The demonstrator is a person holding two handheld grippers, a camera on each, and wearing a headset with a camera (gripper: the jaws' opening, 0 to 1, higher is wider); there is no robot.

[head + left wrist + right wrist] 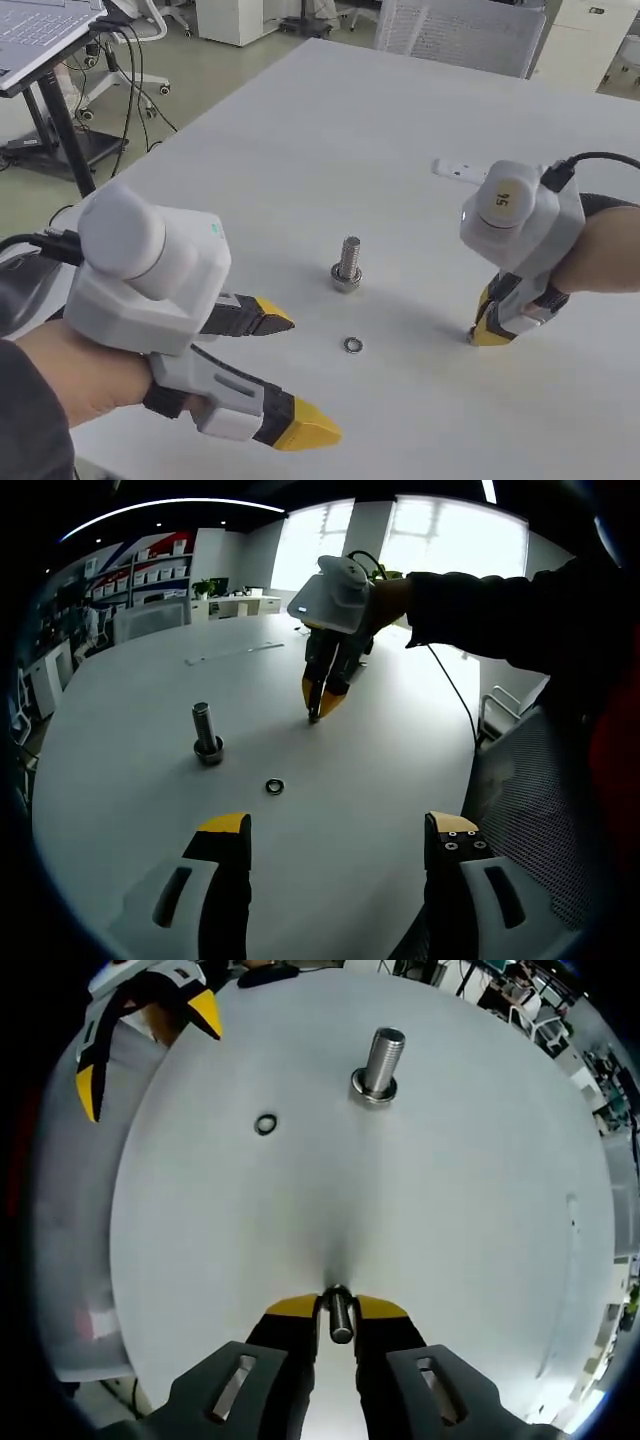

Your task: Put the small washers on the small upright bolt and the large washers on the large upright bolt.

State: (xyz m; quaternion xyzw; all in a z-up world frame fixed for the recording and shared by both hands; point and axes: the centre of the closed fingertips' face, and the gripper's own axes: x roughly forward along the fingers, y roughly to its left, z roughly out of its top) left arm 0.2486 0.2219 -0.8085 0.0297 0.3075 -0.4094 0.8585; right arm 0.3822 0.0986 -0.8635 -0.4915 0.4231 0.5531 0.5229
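The large bolt (347, 262) stands upright near the middle of the white tabletop (330, 130), with a wider metal ring at its foot; I cannot tell whether that ring is its head or a washer. One small washer (353, 345) lies flat on the tabletop just in front of the bolt, apart from it and touching nothing else.

To the right of both, the right gripper (488, 335) points steeply down, its yellow tips at the tabletop. In the right gripper view its jaws are clamped on a small bolt (341, 1318), a short metal cylinder gripped between the tips.

The left gripper (295, 372) hangs above the near left part of the tabletop, tips aimed towards the washer, its jaws wide apart and holding nothing.

Further back lie a small white tag (458, 170) on the tabletop, a mesh chair back (460, 35) at the far edge, and a laptop (35, 30) on a stand to the left.
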